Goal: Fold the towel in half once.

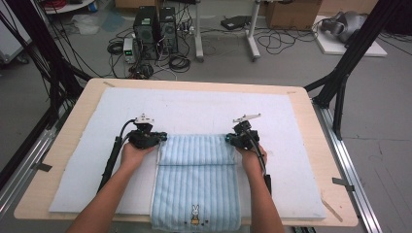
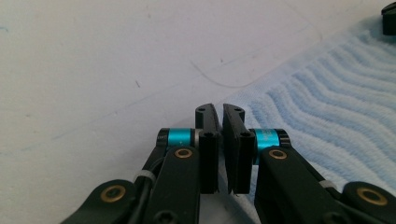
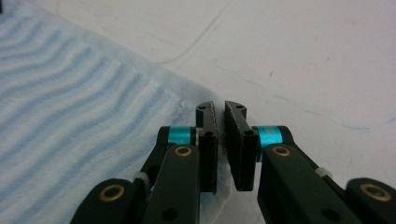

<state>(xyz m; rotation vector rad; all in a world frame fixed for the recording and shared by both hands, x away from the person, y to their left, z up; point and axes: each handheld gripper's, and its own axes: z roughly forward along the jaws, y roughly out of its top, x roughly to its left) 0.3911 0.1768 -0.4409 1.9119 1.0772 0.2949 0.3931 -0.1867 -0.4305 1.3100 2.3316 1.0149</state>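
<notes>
I see the pale blue striped terry towel (image 1: 196,179) at 6 o'clock on the white padded mat (image 1: 194,104), its far part folded back. My left gripper (image 1: 160,138) and right gripper (image 1: 228,139) each pinch a folded corner, jaws nearly closed on cloth.

A light wooden table with rounded corners (image 1: 311,109) carries a white rectangular foam mat (image 1: 194,104). On the mat's near middle lies a folded, blue-striped towel (image 1: 197,179).

Folded blue striped towel (image 1: 196,179), flat
</notes>
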